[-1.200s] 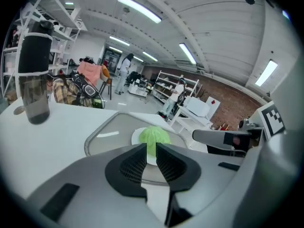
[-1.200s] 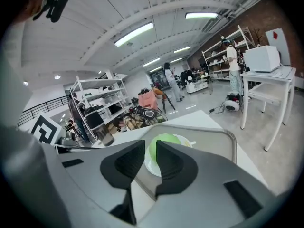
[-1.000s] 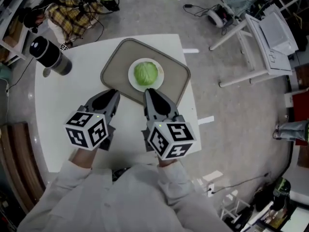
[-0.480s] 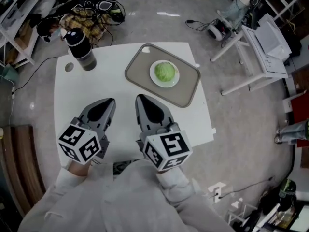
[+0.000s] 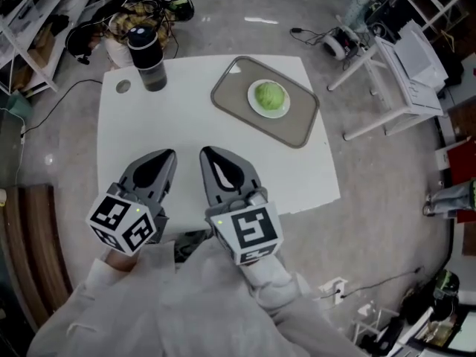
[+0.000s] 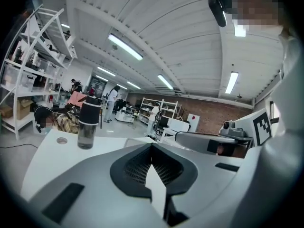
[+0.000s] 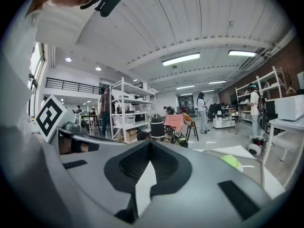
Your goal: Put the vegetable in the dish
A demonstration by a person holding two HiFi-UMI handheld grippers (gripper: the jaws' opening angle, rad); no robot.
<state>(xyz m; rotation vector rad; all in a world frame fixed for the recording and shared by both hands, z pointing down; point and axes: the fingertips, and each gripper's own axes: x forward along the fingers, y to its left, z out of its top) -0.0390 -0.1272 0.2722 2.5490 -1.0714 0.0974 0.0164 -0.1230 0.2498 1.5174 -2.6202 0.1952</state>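
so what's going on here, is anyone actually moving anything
A person holds a tool in each hand over the near side of the white table; the left tool and right tool are both shut and empty. The green vegetable already sits in the white dish on a grey tray at the far right, clear of both. A dark bottle stands far left.

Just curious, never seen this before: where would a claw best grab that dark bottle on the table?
Probably take the bottle round its straight lower body, below the dark lid, coming in level from the near side. It stands upright, its round walls suit two jaws, and nothing stands in the way on that side.
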